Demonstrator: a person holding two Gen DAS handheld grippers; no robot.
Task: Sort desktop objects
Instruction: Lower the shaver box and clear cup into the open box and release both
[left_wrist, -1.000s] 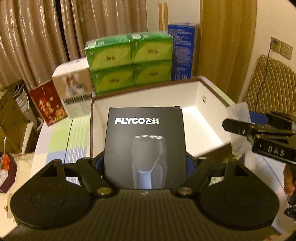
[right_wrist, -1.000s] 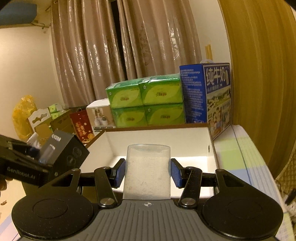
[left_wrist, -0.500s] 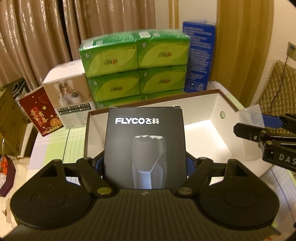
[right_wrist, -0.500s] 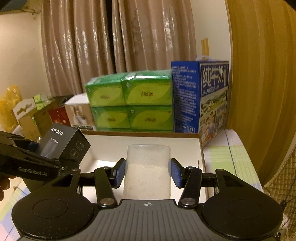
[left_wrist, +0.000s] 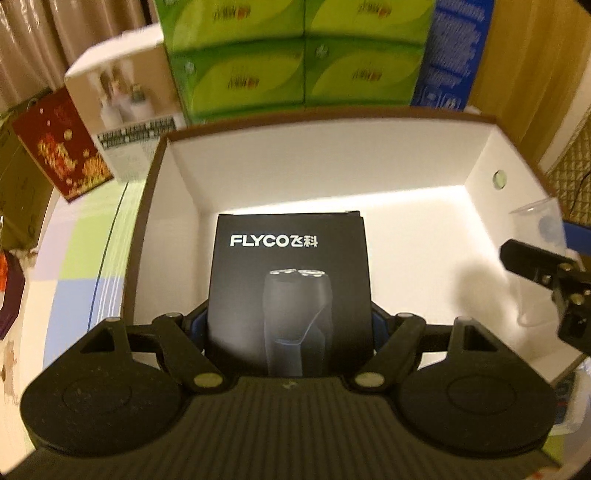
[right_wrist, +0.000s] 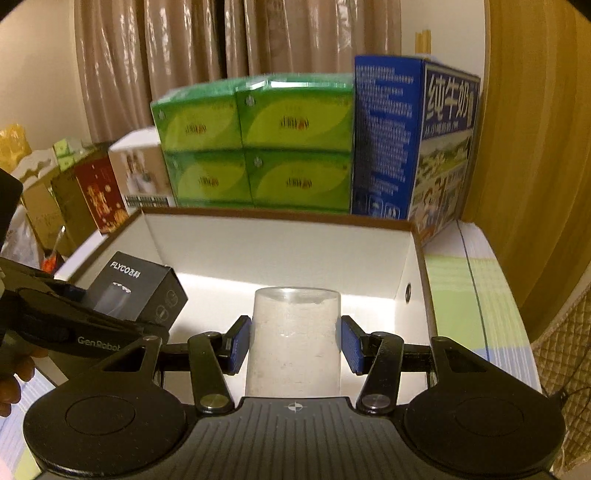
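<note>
- Left wrist view: the left claw (left_wrist: 290, 325) is clamped on a black FLYCO shaver box (left_wrist: 288, 291), its blue pads pressing the box's two sides. The box is held over the inside of an open white cardboard box (left_wrist: 332, 173) with brown edges, which stands on the table (left_wrist: 74, 266).
- At the right edge of the same view, the right claw (left_wrist: 539, 258) reaches in over the white box's right side with a clear plastic cup (left_wrist: 535, 225) in it.
- Behind the white box stand green tissue packs (left_wrist: 299, 59), a blue milk carton (left_wrist: 450, 55), a white product box (left_wrist: 122, 96) and a red box (left_wrist: 59, 147).
- Right wrist view: the right claw (right_wrist: 293, 343) grips the clear plastic cup (right_wrist: 293, 339) by its sides with both blue pads, over the near part of the white cardboard box (right_wrist: 277, 251).
- On the left of this view, the left claw (right_wrist: 122, 317) holds the shaver box (right_wrist: 136, 288) tilted over the white box's left part; fingers of a hand (right_wrist: 14, 376) show beneath it.
</note>
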